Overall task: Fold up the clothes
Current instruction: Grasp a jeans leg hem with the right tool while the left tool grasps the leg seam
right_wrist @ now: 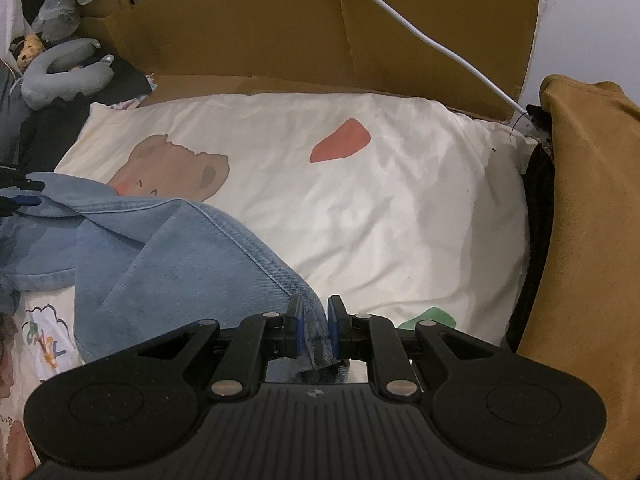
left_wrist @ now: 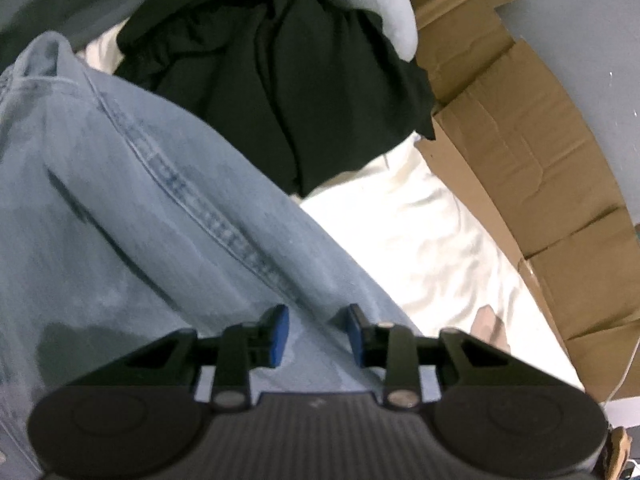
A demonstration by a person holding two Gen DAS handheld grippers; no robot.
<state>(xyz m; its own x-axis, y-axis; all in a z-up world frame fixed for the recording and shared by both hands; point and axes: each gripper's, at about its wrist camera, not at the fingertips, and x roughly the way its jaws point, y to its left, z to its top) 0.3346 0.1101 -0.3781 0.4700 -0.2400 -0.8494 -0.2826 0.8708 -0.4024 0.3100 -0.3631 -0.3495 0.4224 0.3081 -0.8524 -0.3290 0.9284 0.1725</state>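
Right claw clamped on denim, left claw spread over it.

Right gripper [right_wrist: 316, 326] narrow, blue pads [right_wrist: 297, 330] pinching an edge of the light-blue jeans [right_wrist: 168, 256], which trail off toward 9 o'clock across the cream printed sheet [right_wrist: 360, 208]. Left gripper [left_wrist: 318, 336] wide apart, hovering over the jeans [left_wrist: 160, 216]; contact unclear. One pair of jeans, one black garment [left_wrist: 280, 92] at 12 o'clock, cardboard [left_wrist: 520, 152] at 3 o'clock, one grey plush toy [right_wrist: 64, 72] at 10 o'clock.
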